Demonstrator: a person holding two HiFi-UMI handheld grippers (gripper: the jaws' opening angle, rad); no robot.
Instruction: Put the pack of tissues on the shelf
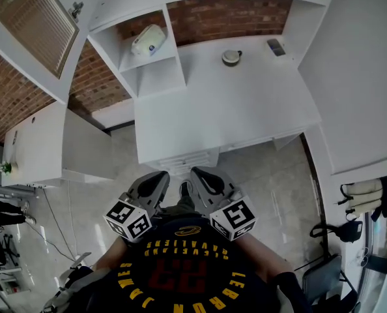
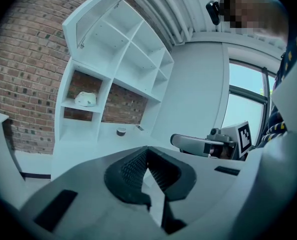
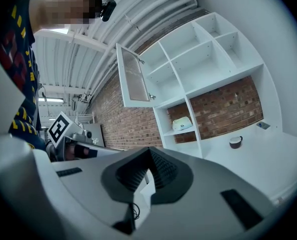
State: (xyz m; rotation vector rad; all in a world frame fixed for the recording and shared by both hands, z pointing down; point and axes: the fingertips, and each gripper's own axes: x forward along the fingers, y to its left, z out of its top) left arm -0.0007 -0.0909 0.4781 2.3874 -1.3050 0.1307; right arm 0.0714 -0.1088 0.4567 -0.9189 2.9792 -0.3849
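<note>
Left tool closed, empty; right tool seemingly closed too. Pack of tissues sits on shelf, well apart.

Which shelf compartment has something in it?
The narrow brick-backed compartment at the unit's left: the pack of tissues lies on its shelf. The white-backed compartments above and the cubby directly below look empty.
</note>
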